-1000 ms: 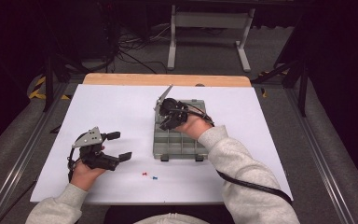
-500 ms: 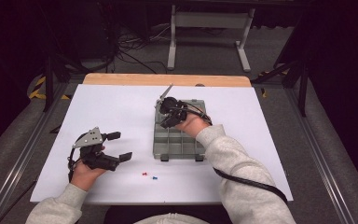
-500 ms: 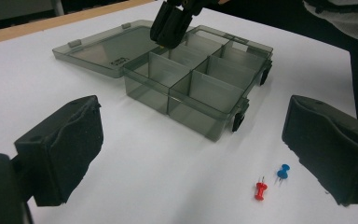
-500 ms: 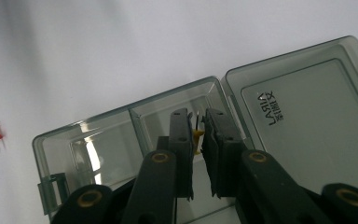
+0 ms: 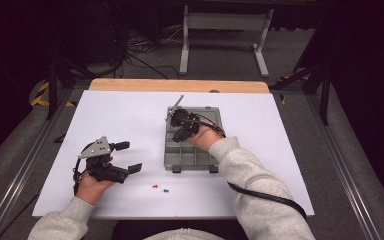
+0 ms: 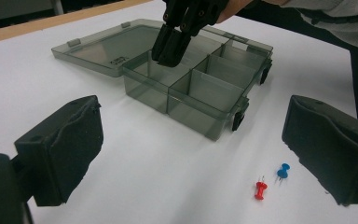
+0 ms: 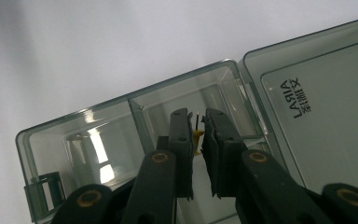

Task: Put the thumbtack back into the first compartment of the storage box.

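Pin (image 7: 196, 135), yellow, is sitting pinched between the two black jaws of the right gripper (image 7: 196, 123), its metal point sticking up past the pads. The jaws are pressing nearly together on it, and they are hanging over a compartment of the box (image 7: 121, 135) next to the hinge. The compartment under the pin is looking bare. In the left gripper view the same right gripper (image 6: 170, 46) is dipping into a compartment on the lid side of the box (image 6: 200, 100).

Box walls are smoky clear plastic, dividing it into several compartments. Its lid (image 7: 326, 107) is lying flat open on the table beside it, printed lettering showing on the inside face. In the high view the box (image 5: 192, 157) is resting near the middle of the white table (image 5: 130, 115), with the right gripper (image 5: 182, 131) above its far half.

Two more pins are lying loose on the table just in front of the box: a red pin (image 6: 260, 190) and a blue pin (image 6: 282, 171), close beside each other but not touching.

Left gripper (image 6: 200, 154) is resting low over the table, well to the left of the box, its jaws spread wide and holding nothing; the red and blue pins are lying near its right-hand pad (image 6: 328, 149).
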The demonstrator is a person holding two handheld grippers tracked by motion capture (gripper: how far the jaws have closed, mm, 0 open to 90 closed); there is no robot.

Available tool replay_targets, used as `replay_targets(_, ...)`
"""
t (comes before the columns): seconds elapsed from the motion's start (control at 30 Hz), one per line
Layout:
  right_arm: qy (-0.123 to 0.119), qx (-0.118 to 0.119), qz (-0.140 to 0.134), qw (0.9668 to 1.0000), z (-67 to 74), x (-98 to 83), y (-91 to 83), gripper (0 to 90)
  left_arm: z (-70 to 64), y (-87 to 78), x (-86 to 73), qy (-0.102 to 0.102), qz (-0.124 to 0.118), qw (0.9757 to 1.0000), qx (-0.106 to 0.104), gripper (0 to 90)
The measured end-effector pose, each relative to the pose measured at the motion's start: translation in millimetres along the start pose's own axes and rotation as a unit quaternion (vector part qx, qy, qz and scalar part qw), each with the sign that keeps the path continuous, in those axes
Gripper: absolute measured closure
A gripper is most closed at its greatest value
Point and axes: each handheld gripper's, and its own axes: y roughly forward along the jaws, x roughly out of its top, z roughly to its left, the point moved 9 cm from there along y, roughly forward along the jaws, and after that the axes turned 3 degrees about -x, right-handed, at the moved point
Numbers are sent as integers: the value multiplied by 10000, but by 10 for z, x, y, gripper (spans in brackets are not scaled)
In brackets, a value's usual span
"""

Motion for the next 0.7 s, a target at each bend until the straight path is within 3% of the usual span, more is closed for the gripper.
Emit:
replay_targets(0.4, -12, 44, 58, 10000, 20, -11, 43, 813, -3, 5, -2, -5, 1, 10000, -16, 59)
replay_targets(0.7, 58, -26, -303, 9995, 17, 43, -95, 642, -1, 4, -3, -10, 1, 10000, -18, 58)
